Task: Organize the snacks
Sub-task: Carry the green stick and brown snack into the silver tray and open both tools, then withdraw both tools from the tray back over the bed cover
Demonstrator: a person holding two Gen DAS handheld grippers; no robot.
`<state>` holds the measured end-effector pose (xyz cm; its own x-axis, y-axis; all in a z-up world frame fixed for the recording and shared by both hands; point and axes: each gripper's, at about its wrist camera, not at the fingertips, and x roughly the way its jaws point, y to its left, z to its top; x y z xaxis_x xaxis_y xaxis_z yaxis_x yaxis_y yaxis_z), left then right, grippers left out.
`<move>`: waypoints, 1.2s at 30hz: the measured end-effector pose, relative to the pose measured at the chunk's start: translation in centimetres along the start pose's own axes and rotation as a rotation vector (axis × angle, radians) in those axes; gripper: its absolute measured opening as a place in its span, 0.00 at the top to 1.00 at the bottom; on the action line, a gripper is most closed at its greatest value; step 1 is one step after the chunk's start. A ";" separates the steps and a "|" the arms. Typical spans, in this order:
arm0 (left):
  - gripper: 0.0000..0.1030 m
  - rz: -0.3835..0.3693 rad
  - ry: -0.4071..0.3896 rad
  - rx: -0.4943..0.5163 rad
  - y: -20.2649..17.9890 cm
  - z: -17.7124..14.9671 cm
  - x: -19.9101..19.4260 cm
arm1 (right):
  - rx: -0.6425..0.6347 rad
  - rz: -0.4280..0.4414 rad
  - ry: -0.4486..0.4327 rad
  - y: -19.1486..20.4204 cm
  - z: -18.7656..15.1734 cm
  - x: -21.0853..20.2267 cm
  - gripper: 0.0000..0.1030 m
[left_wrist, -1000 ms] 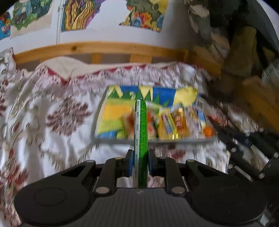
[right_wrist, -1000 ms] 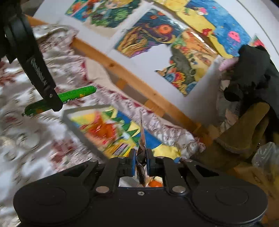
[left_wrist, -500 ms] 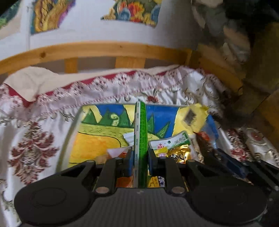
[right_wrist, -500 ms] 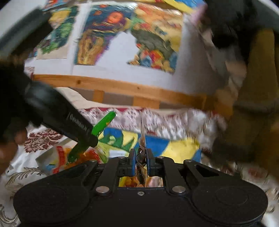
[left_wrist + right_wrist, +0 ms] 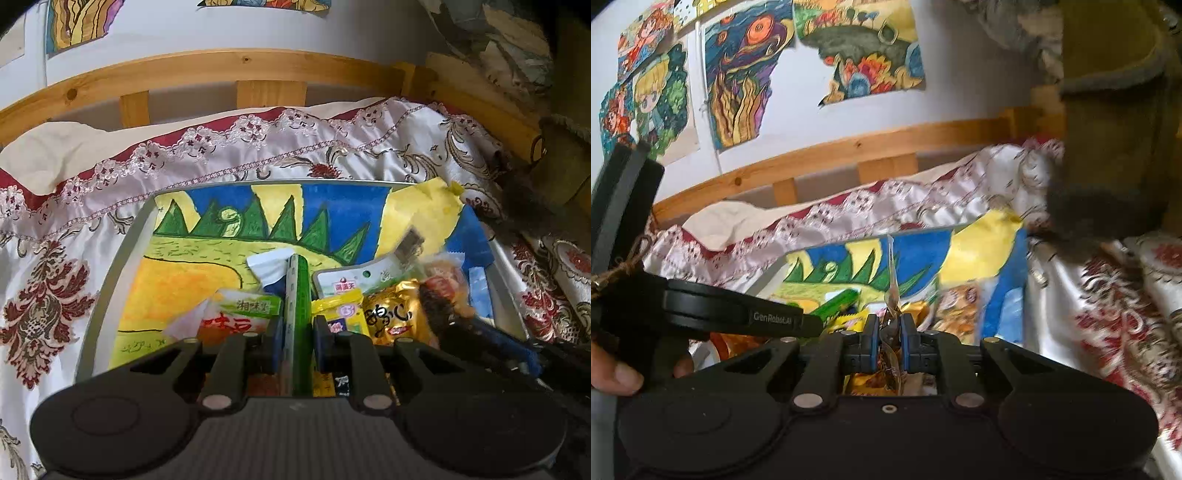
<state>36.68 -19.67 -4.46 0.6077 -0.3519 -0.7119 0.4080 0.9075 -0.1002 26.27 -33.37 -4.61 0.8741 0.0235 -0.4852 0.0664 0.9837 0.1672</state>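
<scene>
Left gripper (image 5: 298,328) clenched on green packet (image 5: 300,295) over tray (image 5: 110,266), right gripper (image 5: 889,328) opening around foil wrapper (image 5: 892,295).

I've brought both grippers in over the grey tray with the painted paper liner (image 5: 110,280), which fills the view now. My right gripper (image 5: 886,332) has rolled level; its jaws are opening around the thin brown-gold foil snack packet (image 5: 892,295), no longer pinched.

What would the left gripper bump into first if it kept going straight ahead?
Probably the snack packets piled in the tray just beyond the left gripper, which is shut on a green packet. That packet's tip would likely touch first; depth is hard to judge.
</scene>
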 end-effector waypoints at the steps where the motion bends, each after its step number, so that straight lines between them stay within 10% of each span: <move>1: 0.81 0.007 0.000 -0.002 0.0 -0.1 -0.1 | -0.018 -0.010 0.001 0.2 -0.3 0.2 0.78; 5: 0.56 0.020 -0.006 -0.027 0.0 -0.2 -1.2 | -0.040 -0.036 0.017 0.0 -0.9 0.6 0.75; 13: 0.41 0.040 -0.053 -0.015 -0.3 0.3 -4.4 | -0.080 -0.058 -0.038 0.7 -0.4 -1.2 0.64; 21: 0.07 0.074 -0.197 -0.054 0.4 0.7 -10.0 | -0.133 -0.128 -0.157 1.7 0.4 -5.6 0.24; 36: 0.01 0.146 -0.327 -0.068 1.7 -1.3 -16.8 | -0.088 -0.158 -0.286 1.7 0.6 -11.9 0.01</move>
<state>26.29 -11.94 6.38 0.8463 -0.2626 -0.4635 0.2617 0.9628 -0.0676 16.21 -32.12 1.95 0.9569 -0.1691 -0.2361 0.1807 0.9831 0.0282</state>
